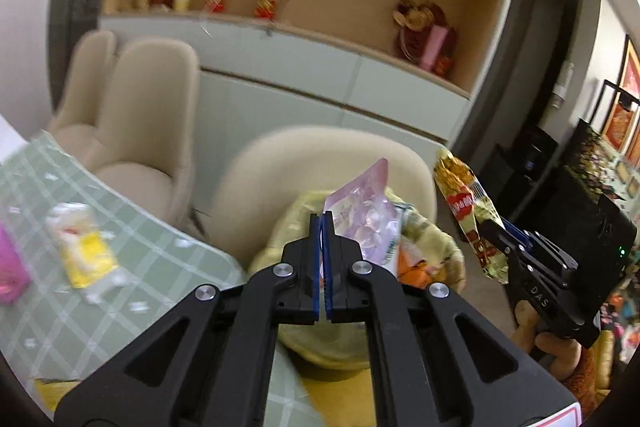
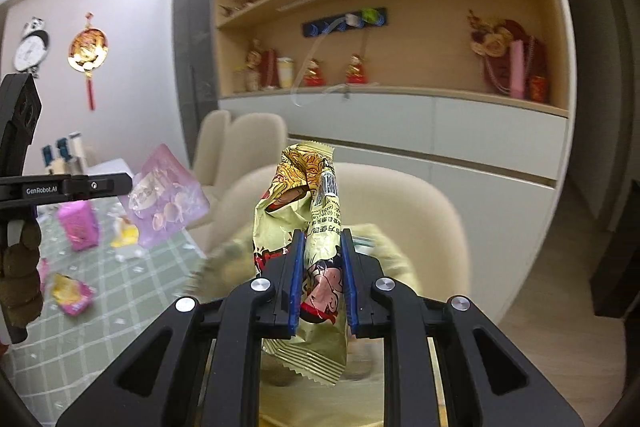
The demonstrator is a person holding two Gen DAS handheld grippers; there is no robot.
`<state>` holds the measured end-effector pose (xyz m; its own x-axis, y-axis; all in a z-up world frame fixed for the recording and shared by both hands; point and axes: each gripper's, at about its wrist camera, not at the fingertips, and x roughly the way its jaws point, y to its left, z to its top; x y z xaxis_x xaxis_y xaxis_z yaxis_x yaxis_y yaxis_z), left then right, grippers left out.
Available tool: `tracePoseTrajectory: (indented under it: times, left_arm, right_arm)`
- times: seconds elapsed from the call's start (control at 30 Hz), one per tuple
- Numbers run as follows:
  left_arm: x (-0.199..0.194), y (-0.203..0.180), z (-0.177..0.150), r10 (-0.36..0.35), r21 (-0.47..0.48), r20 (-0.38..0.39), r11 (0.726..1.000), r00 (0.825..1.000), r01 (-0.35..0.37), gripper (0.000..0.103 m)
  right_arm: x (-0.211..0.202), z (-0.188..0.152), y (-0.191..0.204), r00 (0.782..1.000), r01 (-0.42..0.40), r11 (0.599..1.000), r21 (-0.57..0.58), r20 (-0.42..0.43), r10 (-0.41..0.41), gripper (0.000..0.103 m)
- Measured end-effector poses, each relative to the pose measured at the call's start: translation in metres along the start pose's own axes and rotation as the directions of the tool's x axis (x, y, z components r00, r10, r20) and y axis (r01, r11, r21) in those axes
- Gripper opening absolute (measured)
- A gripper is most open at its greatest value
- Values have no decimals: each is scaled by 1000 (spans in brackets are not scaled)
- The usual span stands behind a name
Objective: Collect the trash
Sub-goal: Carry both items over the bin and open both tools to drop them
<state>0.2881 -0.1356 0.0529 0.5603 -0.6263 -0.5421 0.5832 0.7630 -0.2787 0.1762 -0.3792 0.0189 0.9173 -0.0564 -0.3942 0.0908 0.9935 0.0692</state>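
My left gripper (image 1: 323, 223) is shut on the edge of a lilac see-through bag (image 1: 368, 215), which sticks up to the right of the fingertips. The right wrist view shows this bag (image 2: 164, 199) hanging in the air at the tip of the left gripper (image 2: 128, 183). My right gripper (image 2: 320, 243) is shut on a crumpled gold and red snack wrapper (image 2: 304, 187), which stands up between its blue pads. In the left wrist view the same wrapper (image 1: 468, 207) rises from the right gripper (image 1: 488, 227). Below both grippers lies a yellowish bag (image 1: 436, 239) with trash in it.
The green checked table (image 1: 140, 267) at the left carries a yellow-white wrapper (image 1: 84, 251), a pink box (image 2: 78, 227) and a pink-yellow wrapper (image 2: 72, 293). A cream chair (image 1: 320, 155) stands behind the yellowish bag, with others (image 1: 152, 115) further left. Shelves and white cabinets (image 2: 400, 115) line the wall.
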Motion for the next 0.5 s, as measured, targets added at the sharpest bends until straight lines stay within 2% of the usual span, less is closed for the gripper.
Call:
tracePoseTrajectory:
  times: [0.1, 0.17, 0.4, 0.5]
  left_arm:
    - [44, -8, 0, -79, -36, -87, 996, 993, 76, 1]
    - [65, -11, -4, -100, -53, -126, 994, 987, 94, 1]
    - [108, -12, -15, -101, -70, -238, 994, 966, 87, 1]
    - [110, -7, -15, -91, -70, -240, 995, 966, 77, 1]
  right_arm:
    - [6, 1, -17, 999, 24, 1000, 14, -22, -24, 18]
    - [8, 2, -22, 999, 37, 999, 11, -31, -36, 18]
    - [10, -3, -25, 998, 49, 999, -8, -45, -50, 18]
    - [11, -3, -22, 998, 47, 999, -12, -46, -48, 18]
